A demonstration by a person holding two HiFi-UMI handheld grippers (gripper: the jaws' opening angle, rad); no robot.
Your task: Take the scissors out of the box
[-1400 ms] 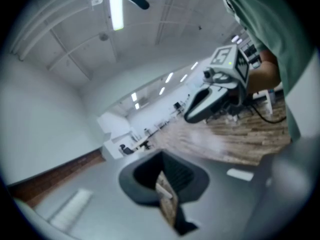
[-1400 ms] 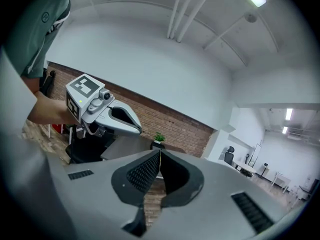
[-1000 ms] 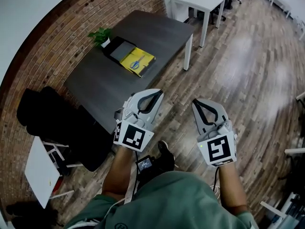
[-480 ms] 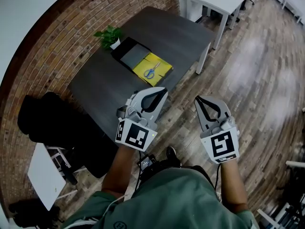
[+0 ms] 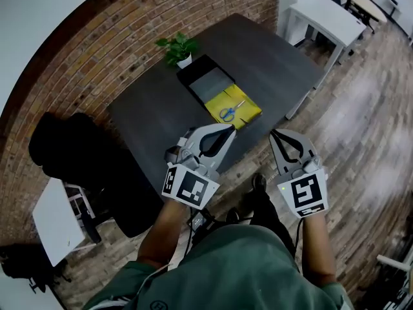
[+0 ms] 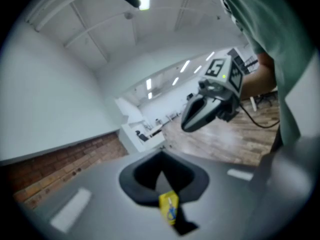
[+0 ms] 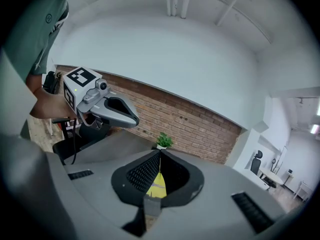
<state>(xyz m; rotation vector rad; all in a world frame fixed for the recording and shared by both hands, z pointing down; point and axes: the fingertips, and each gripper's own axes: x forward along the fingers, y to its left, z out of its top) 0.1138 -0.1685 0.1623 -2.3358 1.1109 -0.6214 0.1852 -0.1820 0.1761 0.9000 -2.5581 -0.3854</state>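
Open wooden floor [image 5: 361, 108] spreads to the right of the dark table [image 5: 155, 115], which a brick wall [image 5: 97, 44] backs. The table's near edge runs just ahead of both grippers. On the table, an open yellow-lined box [image 5: 213, 88] holds blue scissors [image 5: 229, 113]. The left gripper [image 5: 230, 128] and right gripper [image 5: 274, 134] hover with their fingers pressed together, empty.

Looks like an office to me: brick wall [image 5: 116, 50] along the upper left, dark tabletop [image 5: 271, 63] with a little potted plant [image 5: 180, 48], white desks [image 5: 322, 17] and an office chair [image 7: 258, 160] upper right, wood-plank floor [image 5: 368, 128] everywhere.
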